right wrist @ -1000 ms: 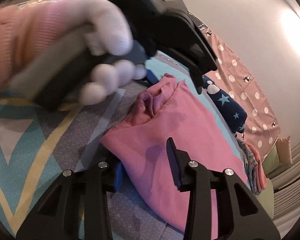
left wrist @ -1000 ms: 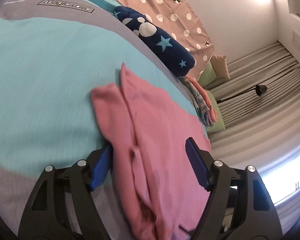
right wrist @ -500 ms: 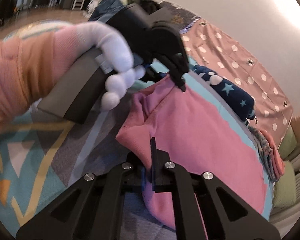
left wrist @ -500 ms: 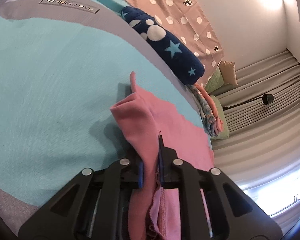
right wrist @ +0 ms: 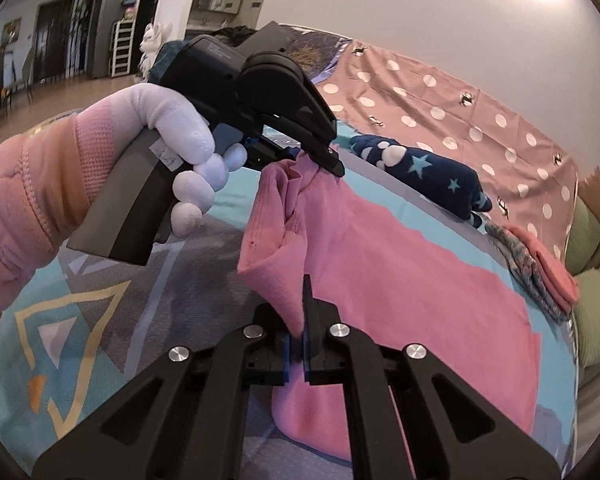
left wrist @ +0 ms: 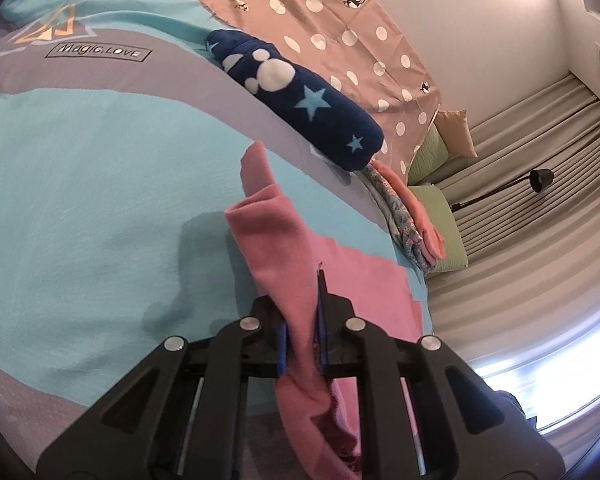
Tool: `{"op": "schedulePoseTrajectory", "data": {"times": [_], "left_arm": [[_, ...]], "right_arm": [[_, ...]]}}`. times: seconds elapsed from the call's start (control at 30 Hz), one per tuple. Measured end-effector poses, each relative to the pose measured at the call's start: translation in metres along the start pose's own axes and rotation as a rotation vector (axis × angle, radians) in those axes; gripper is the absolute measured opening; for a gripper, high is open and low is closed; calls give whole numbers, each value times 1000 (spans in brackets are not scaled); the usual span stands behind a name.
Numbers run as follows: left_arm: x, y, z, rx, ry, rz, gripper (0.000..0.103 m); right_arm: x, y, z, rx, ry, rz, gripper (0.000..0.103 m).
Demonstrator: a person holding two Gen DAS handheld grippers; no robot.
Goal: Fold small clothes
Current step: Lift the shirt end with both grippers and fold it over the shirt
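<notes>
A pink garment (right wrist: 400, 276) lies on the turquoise and grey bedspread (left wrist: 80, 184), with its near edge lifted off the bed. My left gripper (left wrist: 300, 320) is shut on one bunched corner of the pink garment (left wrist: 276, 240). It also shows in the right wrist view (right wrist: 320, 160), held by a white-gloved hand. My right gripper (right wrist: 300, 320) is shut on the other near corner of the garment. The fabric between the two grippers hangs in folds.
A rolled navy blanket with stars (left wrist: 300, 100) lies beyond the garment. A small stack of folded clothes (left wrist: 408, 216) sits to its right, by green cushions (left wrist: 440, 208). A brown dotted cloth (left wrist: 340, 32) covers the far side. Curtains and a lamp (left wrist: 540, 180) stand at right.
Both grippers closed on the near edge of the pink garment and lifted it off the bedspread. The fabric now hangs bunched between them.
</notes>
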State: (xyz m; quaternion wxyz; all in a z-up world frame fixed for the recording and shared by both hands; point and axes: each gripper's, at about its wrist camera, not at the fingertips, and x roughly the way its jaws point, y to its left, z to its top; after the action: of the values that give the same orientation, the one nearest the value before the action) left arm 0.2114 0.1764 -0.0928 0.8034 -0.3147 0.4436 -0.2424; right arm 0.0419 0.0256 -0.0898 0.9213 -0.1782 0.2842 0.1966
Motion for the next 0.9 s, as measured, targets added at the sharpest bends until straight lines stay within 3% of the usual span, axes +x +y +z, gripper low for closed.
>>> {"op": "schedulePoseTrajectory", "data": {"times": [0.43, 0.9], "left_arm": [[17, -75, 3, 70, 4, 40, 11], [58, -157, -10, 165, 31, 120, 11]], "right_arm": [[-31, -54, -17, 164, -53, -12, 4], [-55, -124, -54, 380, -71, 31, 4]]}}
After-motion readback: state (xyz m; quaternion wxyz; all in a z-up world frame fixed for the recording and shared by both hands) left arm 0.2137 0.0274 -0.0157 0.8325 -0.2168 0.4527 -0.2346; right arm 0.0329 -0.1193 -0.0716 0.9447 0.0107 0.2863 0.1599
